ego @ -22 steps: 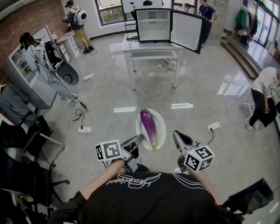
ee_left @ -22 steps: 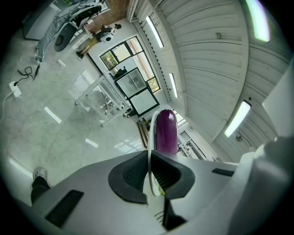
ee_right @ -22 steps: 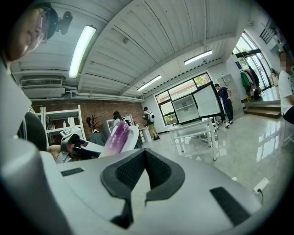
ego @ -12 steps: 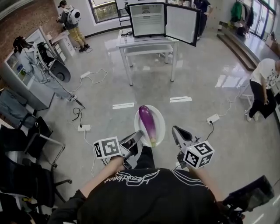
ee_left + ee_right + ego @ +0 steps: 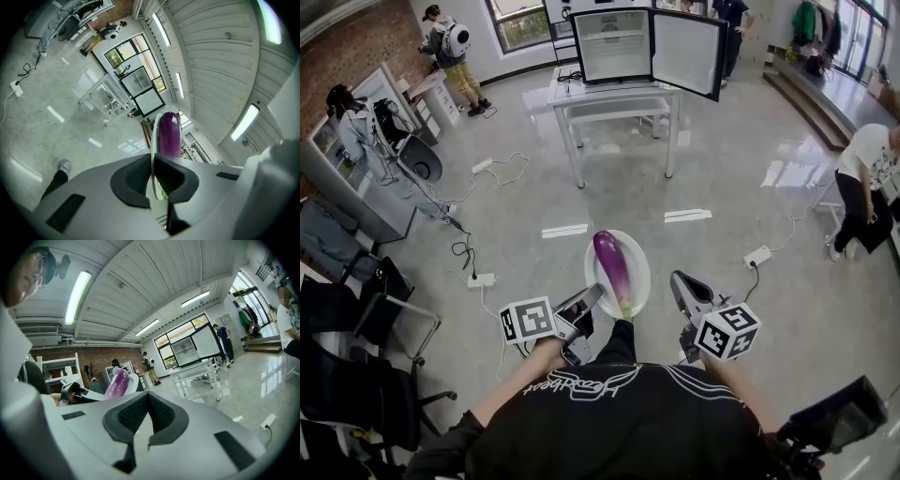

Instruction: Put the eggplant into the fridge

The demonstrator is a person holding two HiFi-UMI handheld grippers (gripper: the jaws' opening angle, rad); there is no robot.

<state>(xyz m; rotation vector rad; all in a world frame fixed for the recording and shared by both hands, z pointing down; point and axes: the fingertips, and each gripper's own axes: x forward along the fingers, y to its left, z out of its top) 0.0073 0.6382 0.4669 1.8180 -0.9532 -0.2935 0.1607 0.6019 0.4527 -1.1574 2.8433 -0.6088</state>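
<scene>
A purple eggplant (image 5: 611, 263) lies on a white oval plate (image 5: 641, 269), carried in the air above the floor. My left gripper (image 5: 596, 294) is shut on the plate's near rim. In the left gripper view the thin plate rim (image 5: 153, 136) is pinched edge-on between the pads, with the eggplant (image 5: 169, 133) beyond it. My right gripper (image 5: 678, 282) is to the right of the plate, shut and empty. From the right gripper view (image 5: 147, 399) the eggplant (image 5: 116, 383) shows at the left. The fridge (image 5: 615, 42) stands far ahead on a white table (image 5: 614, 94), its door (image 5: 686, 52) swung open.
Power strips and cables (image 5: 478, 278) lie on the shiny floor at left and right (image 5: 757, 255). Chairs (image 5: 356, 309) and a cluttered bench (image 5: 366, 150) line the left side. People stand at the back left (image 5: 445, 42) and at the right edge (image 5: 867, 178).
The person's leg has stepped forward under the plate and the view has shifted slightly. Both grippers keep the same pose, with the plate and eggplant still carried by the left one.
</scene>
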